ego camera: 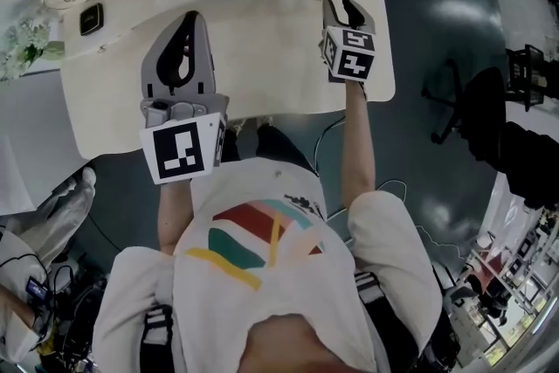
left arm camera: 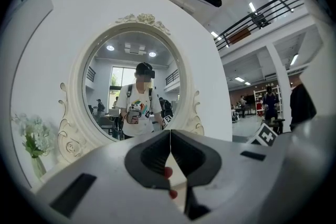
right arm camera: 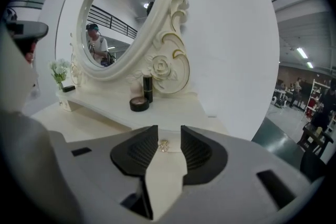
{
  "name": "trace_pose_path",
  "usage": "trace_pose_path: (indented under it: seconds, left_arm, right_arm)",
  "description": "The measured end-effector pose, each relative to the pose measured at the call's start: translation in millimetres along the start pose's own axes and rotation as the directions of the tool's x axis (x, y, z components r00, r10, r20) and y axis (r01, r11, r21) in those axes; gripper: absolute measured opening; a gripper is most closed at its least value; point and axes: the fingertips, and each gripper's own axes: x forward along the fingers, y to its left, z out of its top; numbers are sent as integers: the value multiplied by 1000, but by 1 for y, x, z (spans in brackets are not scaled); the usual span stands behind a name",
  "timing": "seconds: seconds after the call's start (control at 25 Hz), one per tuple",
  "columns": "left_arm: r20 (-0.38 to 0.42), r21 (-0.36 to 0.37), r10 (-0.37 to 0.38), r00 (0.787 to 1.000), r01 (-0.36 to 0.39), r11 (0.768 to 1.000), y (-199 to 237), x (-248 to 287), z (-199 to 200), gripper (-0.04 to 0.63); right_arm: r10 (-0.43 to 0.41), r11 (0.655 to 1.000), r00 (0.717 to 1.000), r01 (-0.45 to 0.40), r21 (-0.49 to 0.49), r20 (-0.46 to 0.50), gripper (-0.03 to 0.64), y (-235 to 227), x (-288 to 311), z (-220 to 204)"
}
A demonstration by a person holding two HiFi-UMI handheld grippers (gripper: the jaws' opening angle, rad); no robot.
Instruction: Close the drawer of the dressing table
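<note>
Head view: the left gripper (ego camera: 192, 17) hovers over a cream carved dressing table (ego camera: 262, 74); the right gripper (ego camera: 341, 6) is at its right end. Left gripper view: jaws together, empty. Right gripper view: jaws apart around the small gold drawer knob (right arm camera: 164, 145), untouched; beyond, a round black compact (right arm camera: 139, 104) holds pinkish powder.

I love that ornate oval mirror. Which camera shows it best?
The left gripper view: the mirror faces it squarely. The right gripper view sees it slanted from the side; the head view, looking down, hardly shows it.
</note>
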Motion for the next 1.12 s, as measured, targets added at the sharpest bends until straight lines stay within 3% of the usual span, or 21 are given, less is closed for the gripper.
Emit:
trace_pose_path:
  seconds: [0.28, 0.6, 0.76, 0.92, 1.12]
  left_arm:
    - [46, 19, 3, 999, -4, 1000, 7, -18, 22, 6]
    - [67, 22, 47, 997, -48, 999, 26, -43, 40, 6]
    - [100, 8, 92, 991, -93, 996, 42, -52, 51, 6]
    - [65, 22, 113, 991, -115, 993, 53, -64, 45, 6]
    - [98, 20, 149, 984, -152, 988, 63, -72, 57, 6]
  right_arm:
    - [-35, 999, 972, 35, 4, 231, 37, 13, -60, 89]
    - [25, 1000, 868, -12, -28, 496, 9, 69, -143, 195]
    - [89, 996, 827, -59, -72, 555, 3, 110, -172, 215]
    - [135, 990, 794, -80, -118, 593, 2, 146, -197, 223]
    - [190, 980, 764, -110, -166, 616, 2, 183, -217, 226]
